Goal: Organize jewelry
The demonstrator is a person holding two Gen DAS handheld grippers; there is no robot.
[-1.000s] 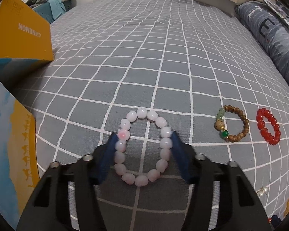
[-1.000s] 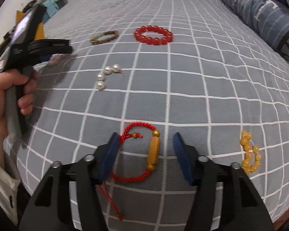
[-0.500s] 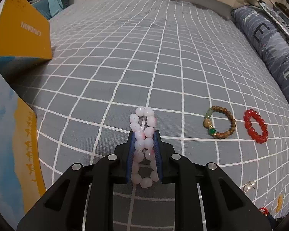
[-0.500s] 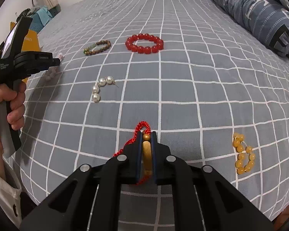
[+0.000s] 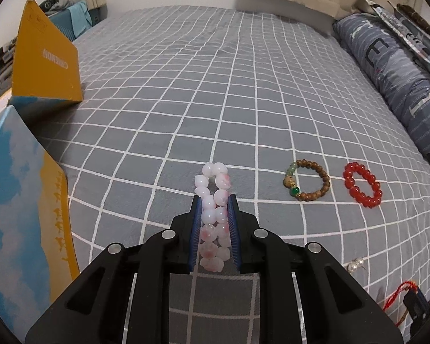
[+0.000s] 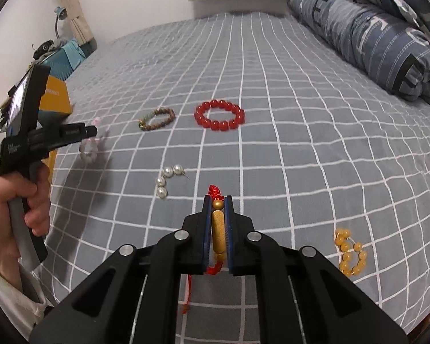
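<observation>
Jewelry laid out on a grey bedspread with a white grid pattern (image 5: 163, 91); positions given relative to the pink-and-white round-bead bracelet (image 5: 213, 218).

Item 1: pink-and-white round-bead bracelet, squeezed into a narrow double row between the blue pads of the left gripper (image 5: 214, 229), whose fingers are pressed together on it. Its far beads stick out past the fingertips. In the right wrist view it hangs blurred below the gripper tip, above the bedspread.

Item 2: brown wooden-bead bracelet with green and gold beads (image 5: 306, 183), flat on the bedspread, near and to the right of Item 1.

Item 3: red glossy round-bead bracelet (image 5: 362, 185), flat, just beside Item 2 on its far side from Item 1.

Item 4: cluster of white pearl beads (image 6: 167, 179), flat, right of Item 1 and nearer the camera.

Item 5: red cord bracelet with a long gold tube bead (image 6: 218, 235), pinched between the closed fingers of the right gripper (image 6: 218, 230); a red cord tail dangles beneath.

Item 6: yellow amber-bead bracelet (image 6: 350, 253), flat, farthest right of Item 1.

Item 7: yellow and blue cardboard box (image 5: 47, 66), lid flap upright, left of Item 1.

Item 8: blue-grey patterned rolled quilt (image 5: 392, 80), along the bed's far right.
</observation>
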